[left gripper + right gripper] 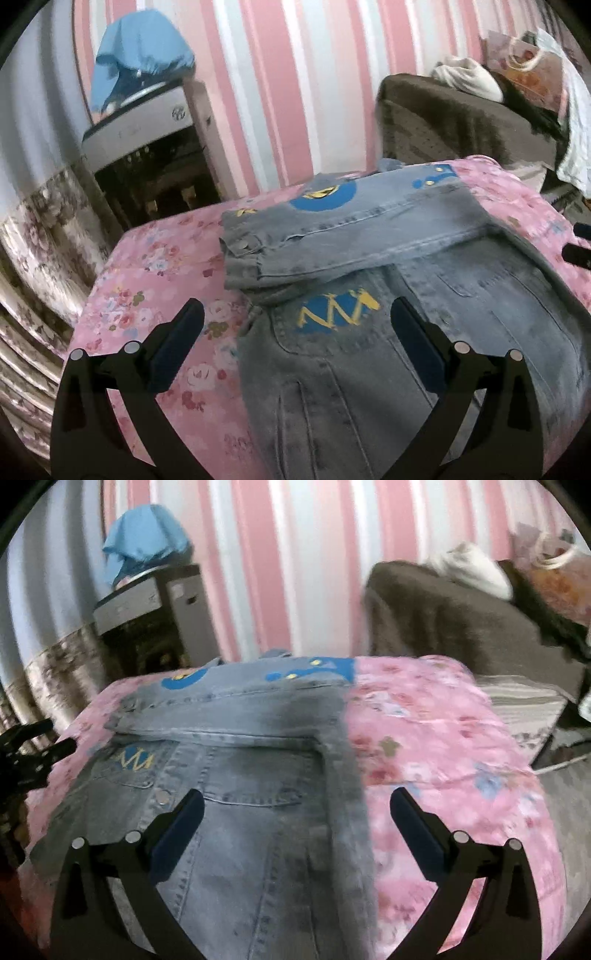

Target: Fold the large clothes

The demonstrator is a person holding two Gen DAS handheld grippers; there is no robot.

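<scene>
one denim jacket (240, 812) lies flat, sleeve (351, 236) folded crosswise.

Domestic room, likely bedroom or living space. Pink-and-white striped wallpaper (295, 74). Pink floral cloth (147, 266) covers bench. Brown armchair (461, 125) heaped with clothing. Blue garment (140, 55) draped over appliance (140, 129). Floral curtain (40, 229) at left.

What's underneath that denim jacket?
The denim jacket lies on a pink floral cloth, which shows all around it. Whatever the cloth covers, table or bed, is hidden, as is anything beneath the jacket's folded-over sleeve.
</scene>
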